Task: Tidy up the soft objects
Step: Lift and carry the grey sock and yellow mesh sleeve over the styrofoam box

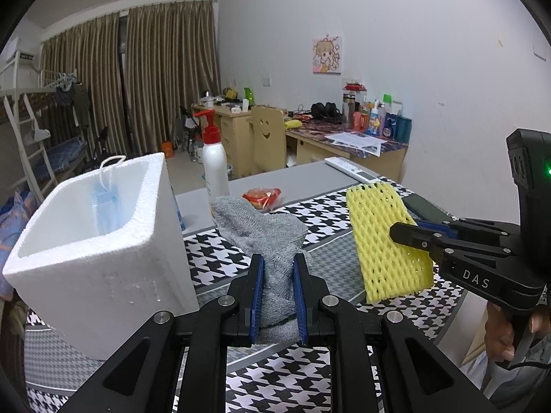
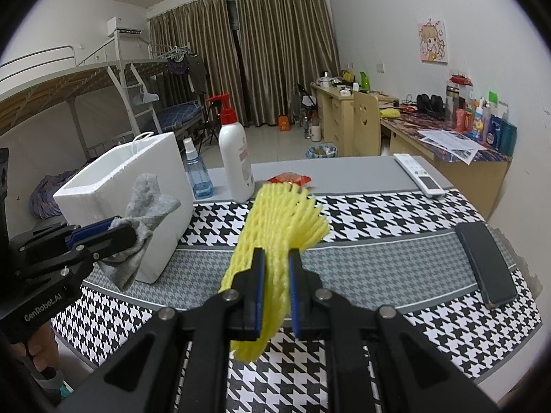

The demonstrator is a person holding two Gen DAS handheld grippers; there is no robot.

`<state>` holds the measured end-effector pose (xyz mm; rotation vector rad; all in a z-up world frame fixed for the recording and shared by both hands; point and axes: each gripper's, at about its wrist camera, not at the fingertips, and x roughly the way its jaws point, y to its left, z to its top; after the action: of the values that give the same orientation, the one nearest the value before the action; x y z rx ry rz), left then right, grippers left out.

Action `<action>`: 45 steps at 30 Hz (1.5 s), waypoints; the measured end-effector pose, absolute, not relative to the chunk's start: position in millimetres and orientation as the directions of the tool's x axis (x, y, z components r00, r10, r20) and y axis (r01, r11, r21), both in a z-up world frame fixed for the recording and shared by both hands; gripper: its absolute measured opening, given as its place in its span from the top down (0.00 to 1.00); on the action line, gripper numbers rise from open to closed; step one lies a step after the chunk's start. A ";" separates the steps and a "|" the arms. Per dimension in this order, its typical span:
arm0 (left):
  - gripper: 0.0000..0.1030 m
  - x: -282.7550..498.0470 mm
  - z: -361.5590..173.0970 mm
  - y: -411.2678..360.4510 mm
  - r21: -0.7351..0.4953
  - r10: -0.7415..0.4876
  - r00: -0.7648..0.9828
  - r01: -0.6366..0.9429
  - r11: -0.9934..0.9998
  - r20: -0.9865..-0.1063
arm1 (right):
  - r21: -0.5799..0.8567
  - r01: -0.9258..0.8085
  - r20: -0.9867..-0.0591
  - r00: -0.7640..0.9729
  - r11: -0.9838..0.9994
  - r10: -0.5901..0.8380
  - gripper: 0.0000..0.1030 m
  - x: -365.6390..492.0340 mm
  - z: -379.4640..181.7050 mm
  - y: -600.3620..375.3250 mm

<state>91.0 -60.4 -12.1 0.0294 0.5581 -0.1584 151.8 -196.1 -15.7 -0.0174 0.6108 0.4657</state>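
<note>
Now left gripper (image 1: 278,258) jaws clamp grey sock (image 1: 265,234); right gripper (image 2: 276,254) jaws clamp yellow foam net (image 2: 275,227).

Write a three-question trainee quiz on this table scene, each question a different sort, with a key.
1. True or false: the left gripper is shut on the grey sock.
2. Multiple choice: the right gripper holds A) a remote, B) the yellow foam net, C) a bottle.
3. Fill in: the blue face mask lies inside the white ____ box.

Key: 1 true; 2 B; 3 foam.
</note>
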 end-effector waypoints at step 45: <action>0.83 84.7 21.7 -20.4 -0.006 -0.058 0.894 0.062 0.998 -0.444 | 0.110 -0.505 -0.496 0.718 0.856 0.488 0.85 159.4 15.0 -158.8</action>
<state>84.7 -20.4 21.7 0.0083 0.4597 -0.0624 159.4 -158.8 15.0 -0.0342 0.5388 0.5490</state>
